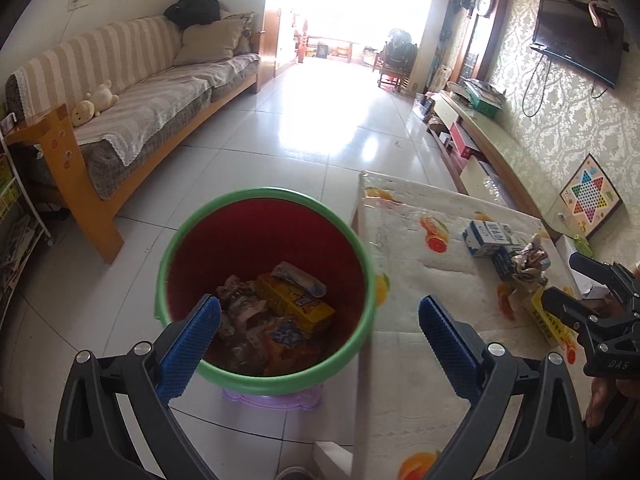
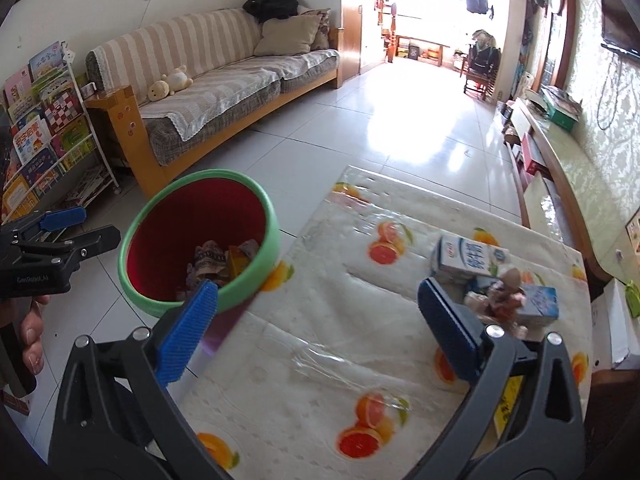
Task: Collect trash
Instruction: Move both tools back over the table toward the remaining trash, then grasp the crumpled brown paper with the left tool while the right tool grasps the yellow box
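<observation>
A tiled living room runs back to a bright doorway, with a striped sofa (image 2: 224, 76) along the left wall and a rack of picture books (image 2: 44, 120) beside it. Left of the table, the trash bin (image 1: 264, 280) stands on the floor: a red pail with a green rim, holding a yellow box (image 1: 294, 300), crumpled wrappers and paper. The left gripper (image 1: 320, 332) hangs above it, tilted down, blue pads spread wide with nothing between them. To the right, the low table (image 2: 320, 340) wears a white cloth printed with orange slices. Near its far right side lie two milk cartons (image 2: 472, 258) and a crumpled wrapper (image 2: 506, 296), close together. The right gripper (image 2: 318, 320) points down over the cloth, jaws fully apart and empty. A television (image 1: 576, 44) hangs on the patterned right wall.
</observation>
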A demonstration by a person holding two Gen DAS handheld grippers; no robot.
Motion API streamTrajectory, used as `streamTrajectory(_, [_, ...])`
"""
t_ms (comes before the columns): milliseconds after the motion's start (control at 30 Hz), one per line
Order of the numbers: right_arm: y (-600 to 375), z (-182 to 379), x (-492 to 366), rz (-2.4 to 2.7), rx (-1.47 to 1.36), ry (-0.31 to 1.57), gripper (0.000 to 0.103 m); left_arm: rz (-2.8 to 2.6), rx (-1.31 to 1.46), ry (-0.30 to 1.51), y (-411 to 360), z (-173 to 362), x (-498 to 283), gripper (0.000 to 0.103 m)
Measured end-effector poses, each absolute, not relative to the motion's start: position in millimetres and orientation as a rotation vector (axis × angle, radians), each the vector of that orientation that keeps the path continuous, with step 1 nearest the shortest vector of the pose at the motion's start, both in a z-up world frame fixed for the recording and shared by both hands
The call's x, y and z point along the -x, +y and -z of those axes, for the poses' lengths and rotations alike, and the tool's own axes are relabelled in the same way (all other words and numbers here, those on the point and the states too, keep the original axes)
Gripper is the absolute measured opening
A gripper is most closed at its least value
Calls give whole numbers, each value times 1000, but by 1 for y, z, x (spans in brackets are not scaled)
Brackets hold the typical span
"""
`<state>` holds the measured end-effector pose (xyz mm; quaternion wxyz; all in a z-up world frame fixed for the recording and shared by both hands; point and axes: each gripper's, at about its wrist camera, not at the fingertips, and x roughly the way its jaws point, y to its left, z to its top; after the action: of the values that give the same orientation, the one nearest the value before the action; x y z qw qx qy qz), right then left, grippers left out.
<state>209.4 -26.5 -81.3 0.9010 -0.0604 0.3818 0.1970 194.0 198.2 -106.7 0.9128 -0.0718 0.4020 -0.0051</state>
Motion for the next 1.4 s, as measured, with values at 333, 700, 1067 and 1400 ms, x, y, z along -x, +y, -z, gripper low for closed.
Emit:
streamTrajectory(333, [-149, 87, -176, -244, 96, 799, 98, 205, 66, 856, 66, 108, -204, 95])
streamTrajectory(700, [-248, 108, -159, -119, 20, 831, 98, 275, 21, 876, -17, 116, -229, 95])
streamTrajectory(1067, [-299, 124, -159, -66, -37, 834, 98, 326, 21, 942, -77, 144, -273, 95])
streamTrajectory(1400, [-309, 134, -164, -86, -46, 836, 98, 244, 129, 1056, -109, 190, -320, 95])
